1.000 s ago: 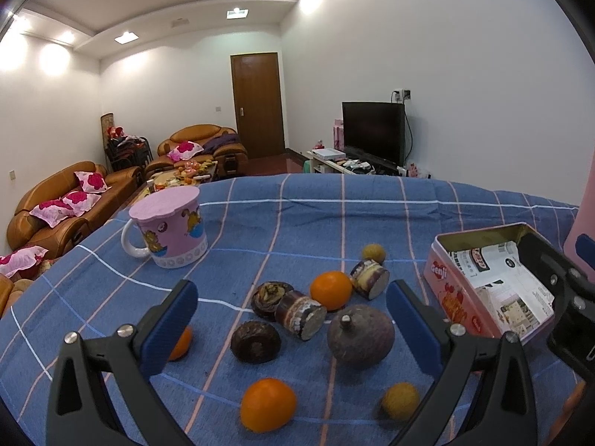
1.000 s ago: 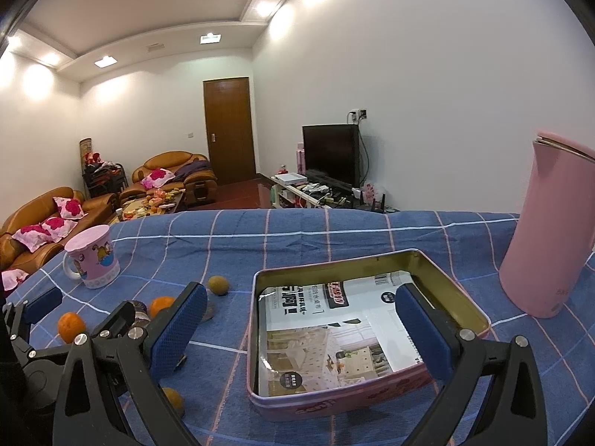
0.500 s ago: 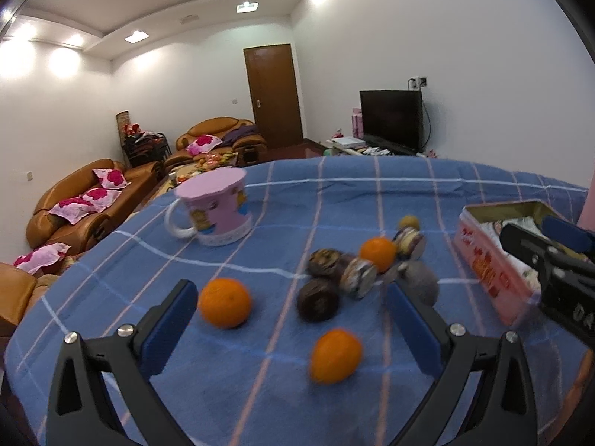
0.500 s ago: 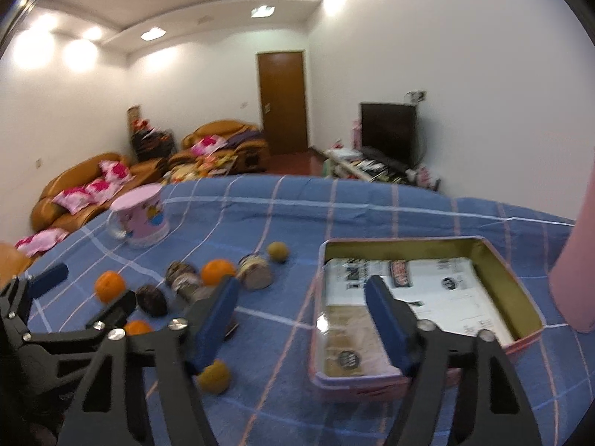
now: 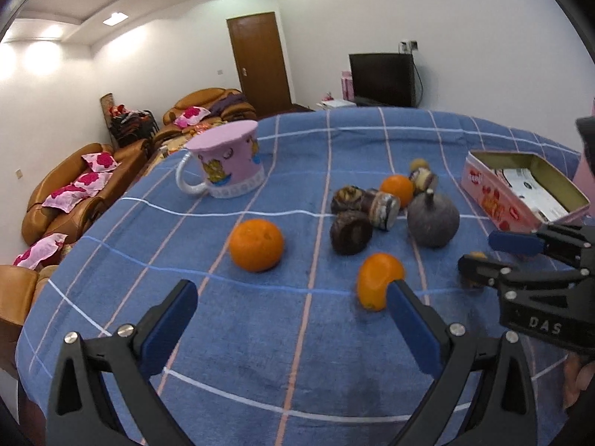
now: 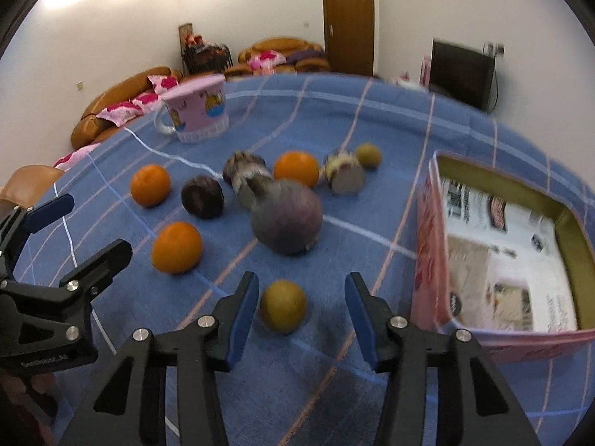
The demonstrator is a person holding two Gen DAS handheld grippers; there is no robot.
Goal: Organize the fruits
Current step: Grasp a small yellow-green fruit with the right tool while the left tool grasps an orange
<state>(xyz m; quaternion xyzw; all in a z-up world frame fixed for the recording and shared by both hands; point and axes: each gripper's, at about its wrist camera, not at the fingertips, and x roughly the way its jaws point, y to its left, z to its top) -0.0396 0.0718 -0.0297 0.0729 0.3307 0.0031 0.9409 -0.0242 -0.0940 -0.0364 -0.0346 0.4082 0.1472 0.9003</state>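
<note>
From the left wrist view, the left gripper (image 5: 293, 312) hangs spread wide over the blue checked cloth (image 5: 260, 353) on the counter, holding nothing. An orange (image 5: 256, 245) lies ahead between its fingers, and a second orange (image 5: 377, 278) sits against the right fingertip. Beyond are dark brown fruits (image 5: 350, 231), a big purple fruit (image 5: 432, 219), a pink mug (image 5: 230, 165) and an open pink tin (image 5: 520, 197) at the right.

From the right wrist view, the right gripper (image 6: 301, 319) stands partly open around a small yellow-green fruit (image 6: 283, 305), its pads not touching it. The tin (image 6: 427, 245) lies just right, lined with printed paper (image 6: 502, 256).
</note>
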